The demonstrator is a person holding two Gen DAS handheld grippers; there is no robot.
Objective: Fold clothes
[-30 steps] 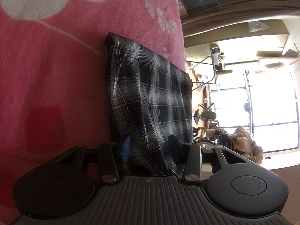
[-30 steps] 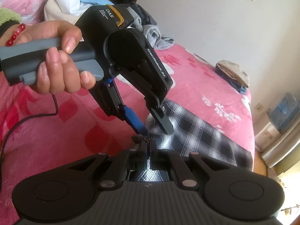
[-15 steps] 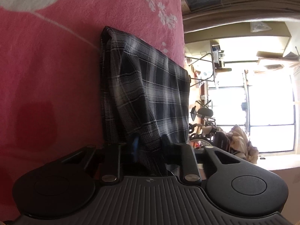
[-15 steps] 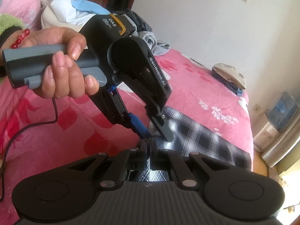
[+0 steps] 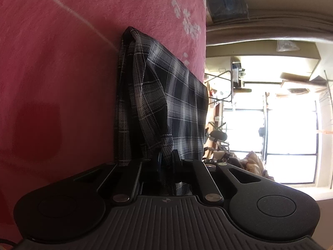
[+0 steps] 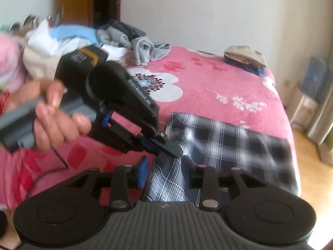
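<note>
A black-and-white plaid garment (image 5: 177, 104) lies partly folded on the pink flowered bed cover (image 5: 62, 62), near the bed's edge. My left gripper (image 5: 166, 160) is shut on a raised fold of it. In the right wrist view a hand (image 6: 56, 112) holds that left gripper (image 6: 170, 149), whose tips pinch the plaid garment (image 6: 229, 141) just ahead of my right gripper (image 6: 166, 168). The right gripper is open, its blue-padded finger (image 6: 142, 173) and the other one spread, with a strip of plaid cloth running loose between them.
A heap of mixed clothes (image 6: 83, 39) sits at the back left of the bed cover (image 6: 208, 83). A small folded stack (image 6: 245, 56) rests at the far right corner. The bed's edge and the floor (image 6: 308, 145) are to the right. A black cable (image 6: 41, 177) trails at the left.
My left gripper has closed on the plaid fold. My right gripper, shut on the cloth before, has opened and let it go. The left gripper has dropped lower in the right wrist view.
</note>
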